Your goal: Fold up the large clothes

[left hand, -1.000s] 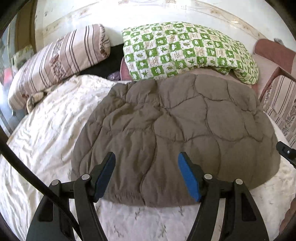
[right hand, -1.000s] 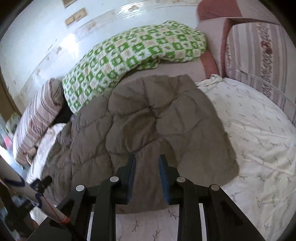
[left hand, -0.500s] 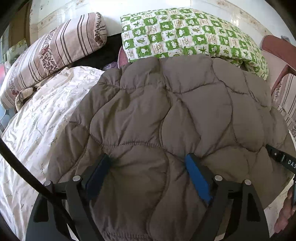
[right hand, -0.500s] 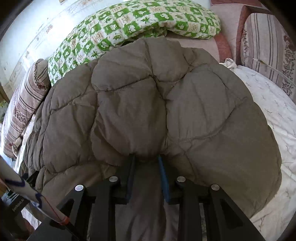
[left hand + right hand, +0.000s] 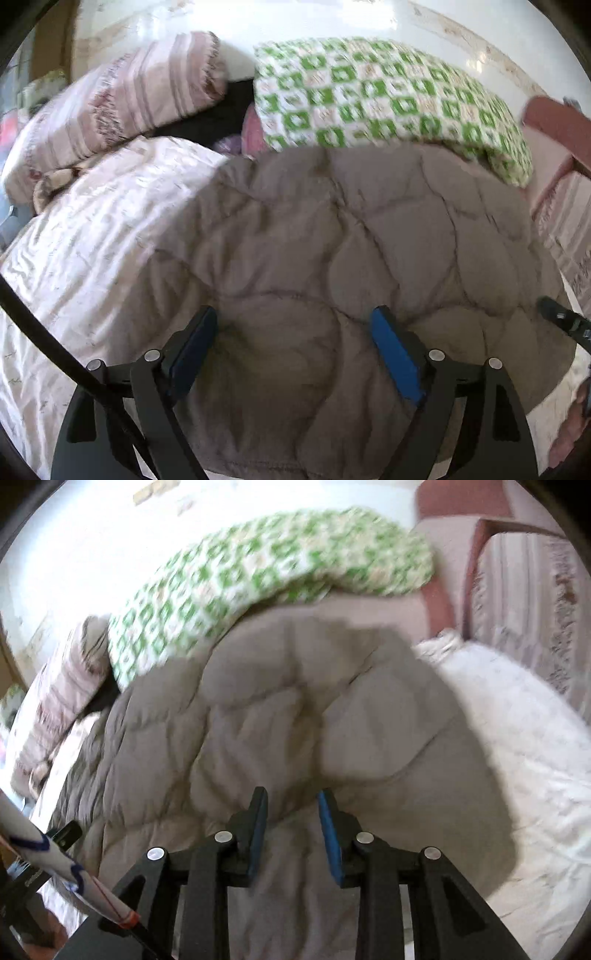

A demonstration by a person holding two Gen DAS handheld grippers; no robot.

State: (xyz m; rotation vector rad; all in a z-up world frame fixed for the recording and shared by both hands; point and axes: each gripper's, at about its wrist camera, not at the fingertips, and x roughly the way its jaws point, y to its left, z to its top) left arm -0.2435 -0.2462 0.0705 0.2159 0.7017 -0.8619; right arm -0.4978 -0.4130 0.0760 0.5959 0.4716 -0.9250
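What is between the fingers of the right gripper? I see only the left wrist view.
Observer: A raised fold of the grey jacket runs between the fingers of the right gripper. Whether they pinch it firmly, I cannot tell.
Operator: And what lies past the jacket on its right side?
Observer: The white bedsheet; the jacket's edge rests on it there.

A puffy grey-brown quilted jacket (image 5: 354, 266) lies spread flat, its far edge against a green-checked blanket.
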